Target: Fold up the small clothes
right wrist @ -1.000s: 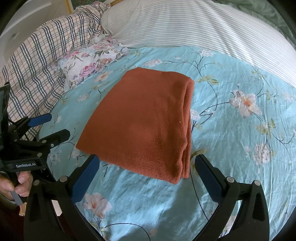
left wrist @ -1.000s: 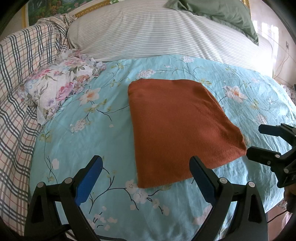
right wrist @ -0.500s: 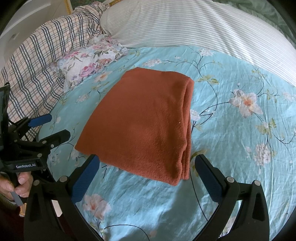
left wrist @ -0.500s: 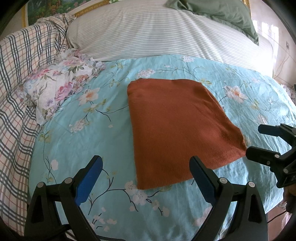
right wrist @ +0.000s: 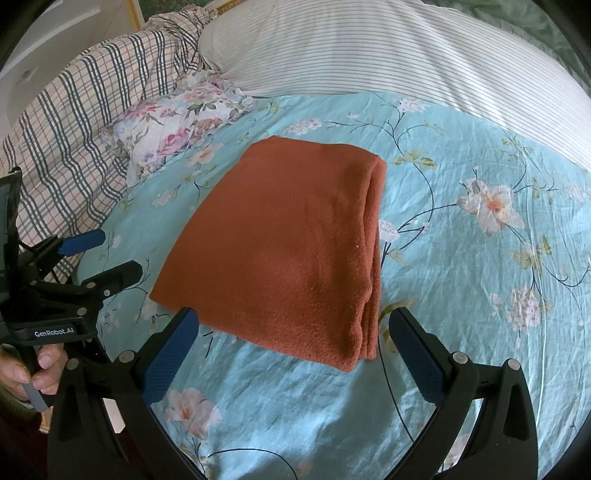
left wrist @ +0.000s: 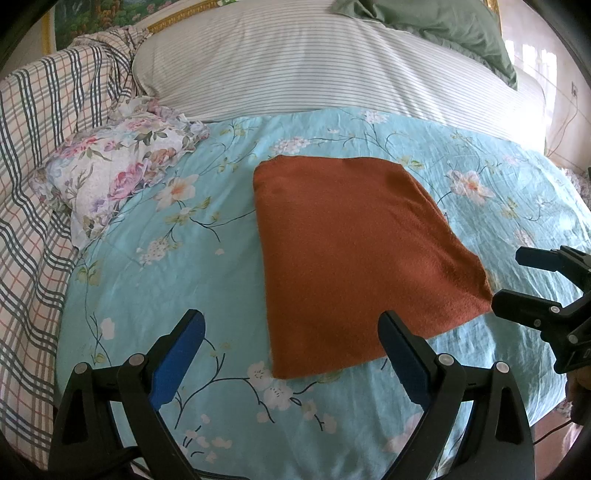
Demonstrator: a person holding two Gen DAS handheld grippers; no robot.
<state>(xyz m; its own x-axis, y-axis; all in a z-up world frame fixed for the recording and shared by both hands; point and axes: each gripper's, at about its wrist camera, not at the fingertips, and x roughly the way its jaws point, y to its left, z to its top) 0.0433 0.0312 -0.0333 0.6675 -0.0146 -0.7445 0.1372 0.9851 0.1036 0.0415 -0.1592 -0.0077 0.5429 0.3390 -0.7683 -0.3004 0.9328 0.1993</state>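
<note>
A rust-orange cloth (left wrist: 354,251) lies folded in a flat rectangle on the turquoise floral bedsheet (left wrist: 155,280); in the right wrist view the cloth (right wrist: 288,251) shows its stacked folded layers along its right edge. My left gripper (left wrist: 291,332) is open and empty, just short of the cloth's near left corner. My right gripper (right wrist: 295,325) is open and empty, its fingers straddling the cloth's near edge without gripping it. The right gripper also shows at the right edge of the left wrist view (left wrist: 532,280), and the left gripper at the left of the right wrist view (right wrist: 96,254).
A small floral pillow (left wrist: 114,173) lies left of the cloth. A plaid blanket (left wrist: 33,177) covers the far left. A large striped pillow (left wrist: 317,62) and a green pillow (left wrist: 443,22) lie behind. The bed's edge runs at the lower right.
Both grippers stay open and nearly still; the views drift only slightly. The cloth has not moved.
</note>
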